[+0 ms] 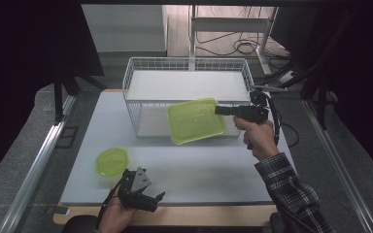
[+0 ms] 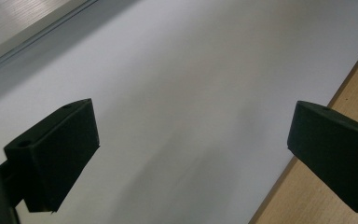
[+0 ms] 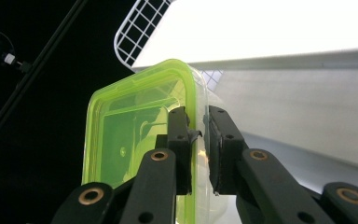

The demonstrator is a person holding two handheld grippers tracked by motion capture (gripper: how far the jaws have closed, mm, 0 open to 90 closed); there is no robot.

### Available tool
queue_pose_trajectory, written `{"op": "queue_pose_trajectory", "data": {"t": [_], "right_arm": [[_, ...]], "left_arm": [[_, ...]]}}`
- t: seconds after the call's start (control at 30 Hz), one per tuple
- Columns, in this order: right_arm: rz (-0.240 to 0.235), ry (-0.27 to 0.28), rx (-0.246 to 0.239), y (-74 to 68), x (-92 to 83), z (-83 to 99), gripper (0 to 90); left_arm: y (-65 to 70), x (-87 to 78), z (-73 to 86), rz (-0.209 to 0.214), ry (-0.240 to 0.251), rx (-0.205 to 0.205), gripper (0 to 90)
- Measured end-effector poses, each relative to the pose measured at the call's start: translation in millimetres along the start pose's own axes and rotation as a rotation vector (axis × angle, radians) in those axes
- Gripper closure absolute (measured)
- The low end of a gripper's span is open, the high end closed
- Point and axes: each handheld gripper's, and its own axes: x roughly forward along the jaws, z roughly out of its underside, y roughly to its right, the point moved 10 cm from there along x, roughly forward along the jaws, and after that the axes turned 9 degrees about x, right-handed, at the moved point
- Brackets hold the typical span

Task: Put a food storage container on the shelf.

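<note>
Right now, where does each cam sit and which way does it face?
High view: above the person's side of the table, looking forward and down on the white table, wire basket and round green container; both hands and a plaid sleeve enter from below.
Left gripper view: on the left gripper, facing bare tabletop near its wooden edge; its jaws stand open.
Right gripper view: on the right gripper, facing the basket; jaws clamp the green box by its rim.
Shared: the high and right gripper views both show box and basket.
</note>
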Motion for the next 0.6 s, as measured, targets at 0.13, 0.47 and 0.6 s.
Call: {"op": "queue_pose_trajectory", "data": {"t": [0.13, 0.47, 0.6], "right_arm": [[-0.004, 0.016, 0.001, -5.4, -0.1, -9.4, 80.3], [0.026, 0.069, -0.009, -14.9, 5.1, -39.9, 80.3], [0.049, 0.089, -0.008, -16.1, 11.1, -52.8, 80.3]], "left_arm": [[-0.3, 0.2, 0.3, -0.002, -0.002, -0.001, 1.8], [-0.2, 0.9, 0.8, -0.004, -0.005, -0.003, 1.8], [-0.6, 0.7, 1.2, -0.003, -0.007, -0.004, 1.8]]}}
